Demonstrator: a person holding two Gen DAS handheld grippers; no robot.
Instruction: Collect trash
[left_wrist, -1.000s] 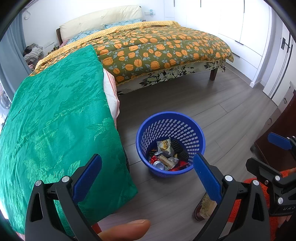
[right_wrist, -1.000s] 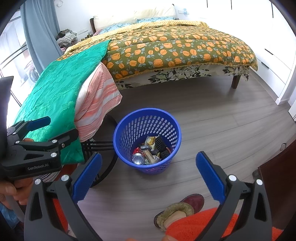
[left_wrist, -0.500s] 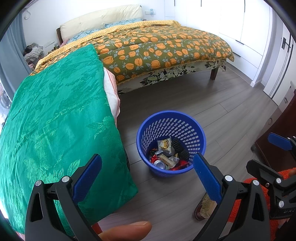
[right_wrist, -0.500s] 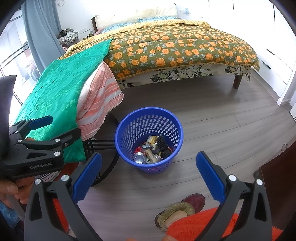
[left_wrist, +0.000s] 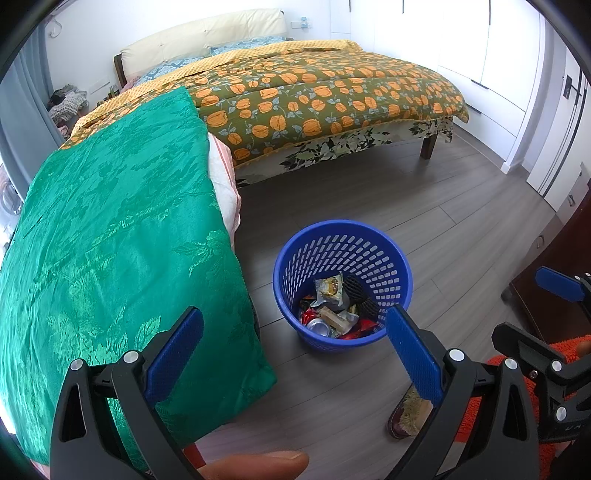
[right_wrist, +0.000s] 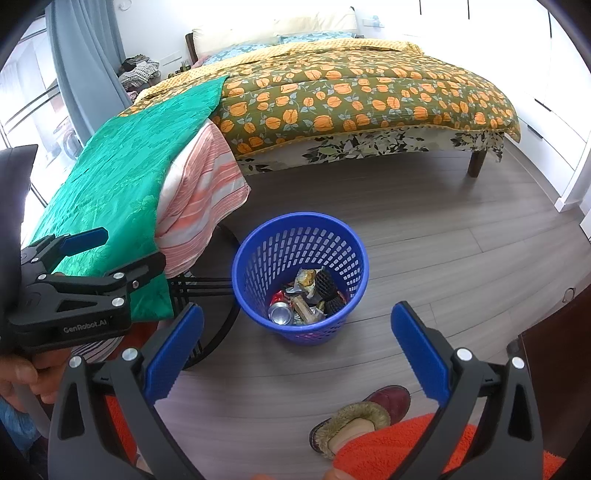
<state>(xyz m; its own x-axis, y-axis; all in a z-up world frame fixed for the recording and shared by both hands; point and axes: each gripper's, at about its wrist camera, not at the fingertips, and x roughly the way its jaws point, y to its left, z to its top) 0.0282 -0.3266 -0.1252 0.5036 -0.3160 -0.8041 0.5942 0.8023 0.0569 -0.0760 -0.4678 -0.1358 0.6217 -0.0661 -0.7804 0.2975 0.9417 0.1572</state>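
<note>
- Two grippers are hanging wide open and empty over the floor: my left gripper (left_wrist: 293, 345) and my right gripper (right_wrist: 297, 341), each with its blue pads spread well apart and nothing between them.
- Trash is lying in the bottom of the blue basket (right_wrist: 258, 258), which is standing upright on the wood floor (right_wrist: 443, 240): a crushed can (right_wrist: 280, 313), a black mesh sleeve (right_wrist: 328, 286) and crumpled wrappers (right_wrist: 306, 277).
- I am seeing no loose trash on the visible floor; I am judging collection as nearly done, or the remaining pieces as out of view.
- Risk: the basket is looking light and perforated. If I am reaching in or gripping the rim off-centre, it could be tipping and spilling the can and wrappers.
- Risk: the can is looking smooth and round, so it may be slipping out of the pads.
- Risk: both grippers are working close together; they could be knocking each other over the basket.
- Surroundings: the green cloth (left_wrist: 110, 240) and striped pink blanket (right_wrist: 199, 206) are hanging just beside the basket, crowding its left side.
- A black wire frame (right_wrist: 199, 284) is sitting beside the basket under the blanket.
- My slippered foot (right_wrist: 362, 417) is standing near the basket; the bed (right_wrist: 369, 96) is well apart behind it.
</note>
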